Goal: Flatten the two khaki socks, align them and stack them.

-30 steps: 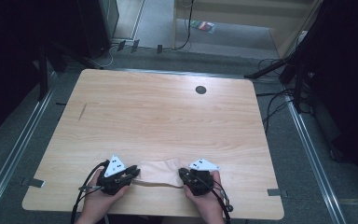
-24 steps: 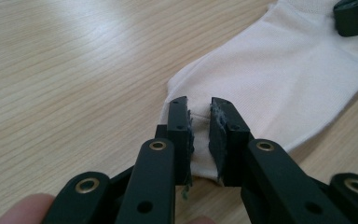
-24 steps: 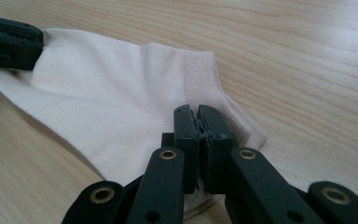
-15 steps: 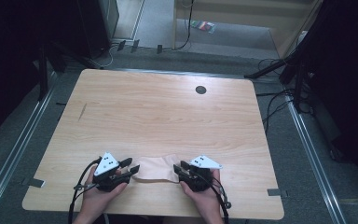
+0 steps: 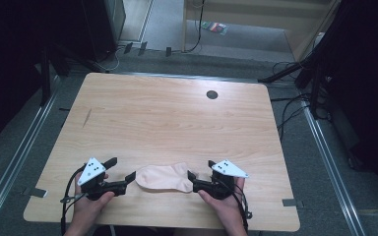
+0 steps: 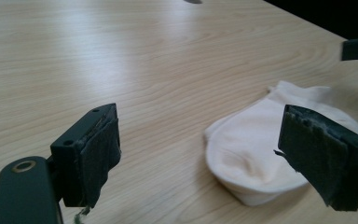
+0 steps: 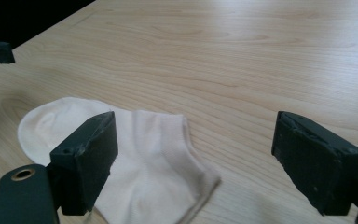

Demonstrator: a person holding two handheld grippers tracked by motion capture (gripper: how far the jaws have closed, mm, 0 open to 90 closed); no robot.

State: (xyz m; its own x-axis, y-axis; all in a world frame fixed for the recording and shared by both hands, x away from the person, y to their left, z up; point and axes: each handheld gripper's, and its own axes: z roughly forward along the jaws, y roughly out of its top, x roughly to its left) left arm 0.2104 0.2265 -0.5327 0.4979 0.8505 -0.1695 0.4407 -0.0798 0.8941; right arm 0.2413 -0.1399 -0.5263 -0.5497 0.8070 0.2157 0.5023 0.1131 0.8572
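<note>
The sock (image 5: 163,177) lies flat near the front edge of the worktop (image 5: 177,123), between the left claw (image 5: 122,173) and the right claw (image 5: 194,179). Both claws have just opened wide and hold nothing. It looks soft, light and floppy; pinch an end. The wood is smooth and pale.

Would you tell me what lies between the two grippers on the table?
A pale sock lies flat between the left gripper and right gripper, in the high view.

One pale sock (image 5: 163,177) lies on one wooden table (image 5: 167,118). Two grippers work there, the left gripper (image 5: 123,174) and the right gripper (image 5: 200,174). The tabletop has one dark round hole (image 5: 211,94).
</note>
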